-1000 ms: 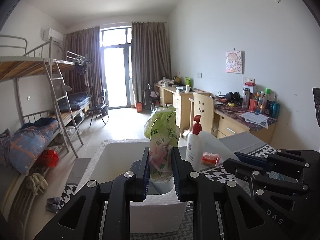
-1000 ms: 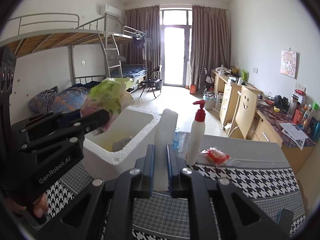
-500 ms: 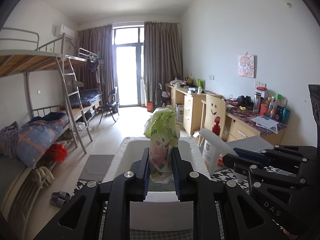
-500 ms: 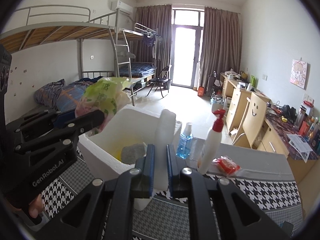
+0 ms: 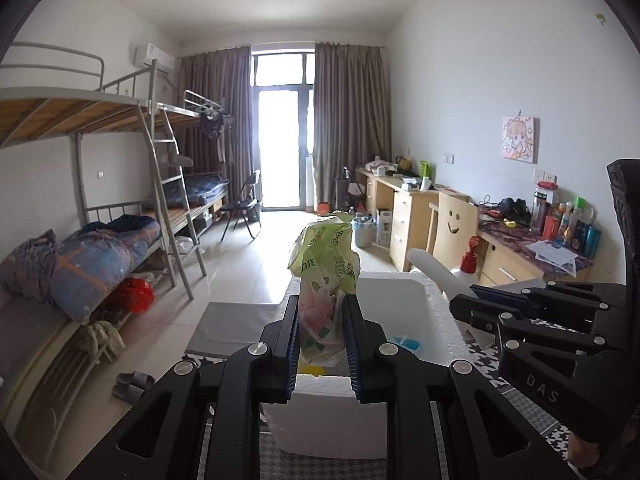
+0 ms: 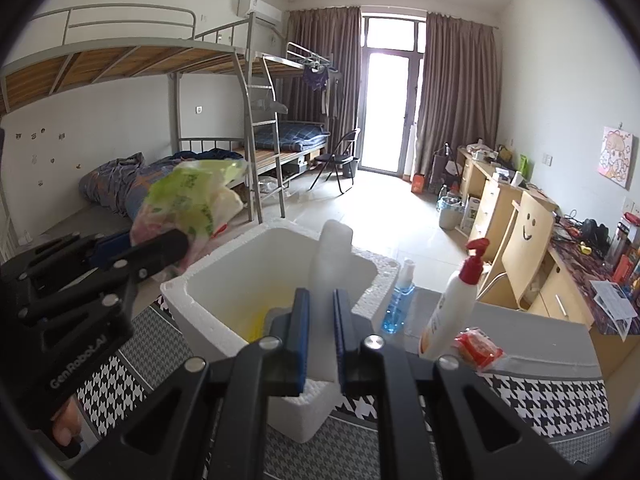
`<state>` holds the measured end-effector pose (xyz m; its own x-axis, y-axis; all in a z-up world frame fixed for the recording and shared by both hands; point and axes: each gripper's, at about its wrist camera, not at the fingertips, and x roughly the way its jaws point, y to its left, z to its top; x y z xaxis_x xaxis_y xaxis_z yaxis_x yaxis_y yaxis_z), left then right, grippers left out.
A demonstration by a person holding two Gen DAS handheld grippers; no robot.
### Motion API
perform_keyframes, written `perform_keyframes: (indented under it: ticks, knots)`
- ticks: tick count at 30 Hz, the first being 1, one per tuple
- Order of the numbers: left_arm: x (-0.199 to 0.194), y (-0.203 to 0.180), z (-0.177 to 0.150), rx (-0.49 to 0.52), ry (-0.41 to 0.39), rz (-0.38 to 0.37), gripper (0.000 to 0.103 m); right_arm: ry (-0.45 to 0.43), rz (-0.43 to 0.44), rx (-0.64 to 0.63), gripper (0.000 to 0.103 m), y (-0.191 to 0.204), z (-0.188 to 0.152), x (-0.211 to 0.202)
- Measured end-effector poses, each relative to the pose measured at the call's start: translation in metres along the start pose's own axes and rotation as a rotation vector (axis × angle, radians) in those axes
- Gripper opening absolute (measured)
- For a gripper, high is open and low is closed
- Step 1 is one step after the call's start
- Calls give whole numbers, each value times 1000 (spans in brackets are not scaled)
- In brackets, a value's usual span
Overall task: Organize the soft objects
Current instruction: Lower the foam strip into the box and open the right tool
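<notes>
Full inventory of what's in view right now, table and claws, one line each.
Foam box: 1, white, on the houndstooth table, open top.
Tissue pack: 1, green and pink, held over the box.
Foam piece: 1, white, held upright over the box.
Pump bottle: 1, white with red pump, right of the box.
Spray bottle: 1, blue, behind the box.
Red packet: 1, beside the pump bottle.
Table: 1, black-and-white houndstooth cover.
Left claw: shut on the tissue pack.
Right claw: shut on the foam piece.

A red-capped pump bottle [image 6: 448, 312] and a blue spray bottle [image 6: 398, 300] stand on the houndstooth tablecloth [image 6: 552, 396], with bunk beds [image 5: 100, 168], a folding chair [image 5: 244, 204] and cluttered desks [image 5: 416, 208] behind
</notes>
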<state>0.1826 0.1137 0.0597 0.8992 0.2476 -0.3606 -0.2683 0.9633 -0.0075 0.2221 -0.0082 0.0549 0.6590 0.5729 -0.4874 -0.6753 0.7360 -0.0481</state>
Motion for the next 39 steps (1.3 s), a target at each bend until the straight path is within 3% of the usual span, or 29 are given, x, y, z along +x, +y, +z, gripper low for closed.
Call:
perform_keyframes:
  ticks: [26,30,31,33,39]
  knots:
    - [1,27,-13,-44,25,54,22,88,66,-11,18,18,3,54]
    - [4,29,-13,-47,30,53,22,112,61,12,35,16,2,62]
    - [5,29,-14,-46,33,53,22,116,68,18,51,16,3,63]
    - [7,28,-14,-45,38,48,22,111,76,26,71,14,3,61]
    - [10,28,-12,-37,42,32,22,84,56,7,76,14,4,50]
